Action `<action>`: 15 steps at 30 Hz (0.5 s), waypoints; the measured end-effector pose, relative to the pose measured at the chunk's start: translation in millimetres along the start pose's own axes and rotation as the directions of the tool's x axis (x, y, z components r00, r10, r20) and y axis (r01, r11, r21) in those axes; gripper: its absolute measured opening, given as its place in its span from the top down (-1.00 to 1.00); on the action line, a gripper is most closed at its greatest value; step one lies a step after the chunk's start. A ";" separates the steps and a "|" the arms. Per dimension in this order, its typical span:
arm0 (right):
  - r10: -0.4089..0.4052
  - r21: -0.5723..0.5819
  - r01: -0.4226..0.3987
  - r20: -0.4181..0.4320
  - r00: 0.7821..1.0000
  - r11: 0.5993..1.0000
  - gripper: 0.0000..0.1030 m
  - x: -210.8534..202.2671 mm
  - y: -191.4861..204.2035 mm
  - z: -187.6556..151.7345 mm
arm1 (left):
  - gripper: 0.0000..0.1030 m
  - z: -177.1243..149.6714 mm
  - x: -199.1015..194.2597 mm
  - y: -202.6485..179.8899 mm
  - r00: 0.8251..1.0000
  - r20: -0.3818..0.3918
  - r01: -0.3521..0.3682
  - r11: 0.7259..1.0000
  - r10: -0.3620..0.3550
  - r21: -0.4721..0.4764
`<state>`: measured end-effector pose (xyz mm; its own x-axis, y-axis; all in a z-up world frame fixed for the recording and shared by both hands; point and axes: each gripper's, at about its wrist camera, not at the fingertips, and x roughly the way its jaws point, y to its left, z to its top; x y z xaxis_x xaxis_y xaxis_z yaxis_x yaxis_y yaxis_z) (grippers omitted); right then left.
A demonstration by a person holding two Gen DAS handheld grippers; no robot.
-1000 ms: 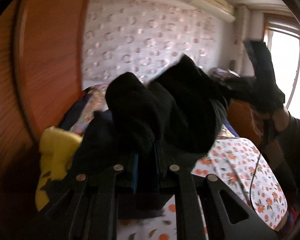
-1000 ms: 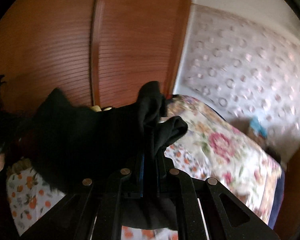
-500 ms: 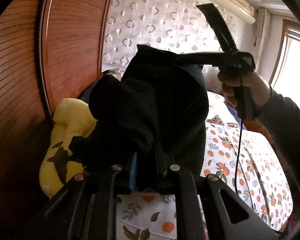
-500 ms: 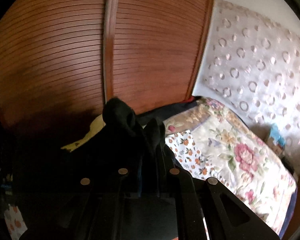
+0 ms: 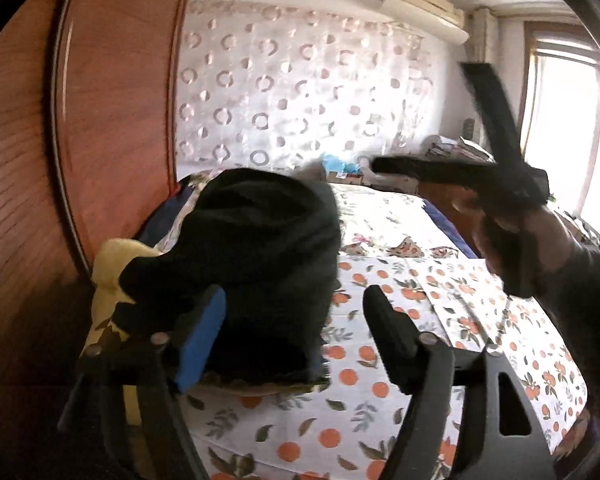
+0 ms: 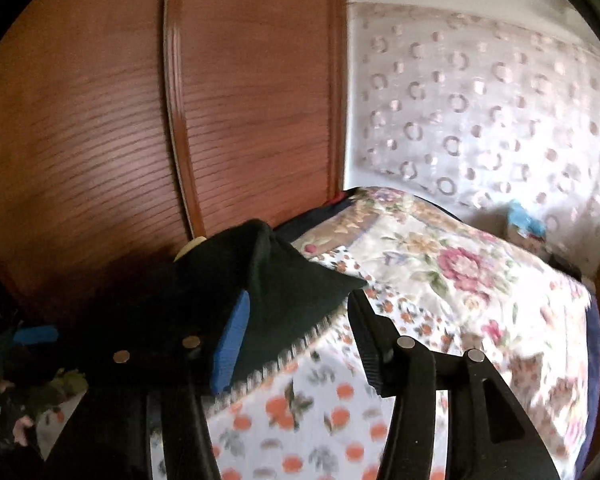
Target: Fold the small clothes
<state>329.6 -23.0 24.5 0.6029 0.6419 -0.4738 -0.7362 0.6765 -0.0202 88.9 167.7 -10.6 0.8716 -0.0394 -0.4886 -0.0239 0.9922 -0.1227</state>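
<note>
A bed (image 5: 400, 364) with an orange-print sheet stands against a wooden wardrobe (image 5: 112, 120) and a circle-patterned wall (image 5: 300, 92).

The black garment (image 5: 260, 264) lies bunched on the bed by the wardrobe, partly over a yellow cloth (image 5: 108, 264).

Left tool (image 5: 296, 320): jaws opening, wide apart; garment in front of the gap, pads not pressing it.

Right tool (image 6: 298, 328): jaws opening; garment's edge lies between them, loose.

Left view only: the person's hand (image 5: 512, 232) holding the right tool (image 5: 384, 166), a window (image 5: 560, 128) and an air conditioner (image 5: 424, 0). Right view only: a floral quilt (image 6: 460, 272).

No containers are visible.
</note>
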 end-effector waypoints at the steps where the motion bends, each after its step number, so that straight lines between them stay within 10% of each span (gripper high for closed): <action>1: -0.010 0.020 0.010 0.008 1.000 1.000 -0.06 -12.0 0.9 -9.6 | -0.48 0.6 -1.4 -6.2 1.000 0.004 0.003 1.000 -0.003 0.013; 15: -0.286 0.203 0.263 0.099 0.953 0.943 -0.26 -198.5 79.3 -120.5 | -0.56 -1.8 -30.1 -90.8 0.995 0.036 0.085 0.993 -0.088 0.087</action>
<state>114.5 -140.3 10.8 0.8158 0.4535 -0.3590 -0.4739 0.8799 0.0348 64.0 78.5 13.7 0.8873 -0.1228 -0.4446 0.0931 0.9917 -0.0882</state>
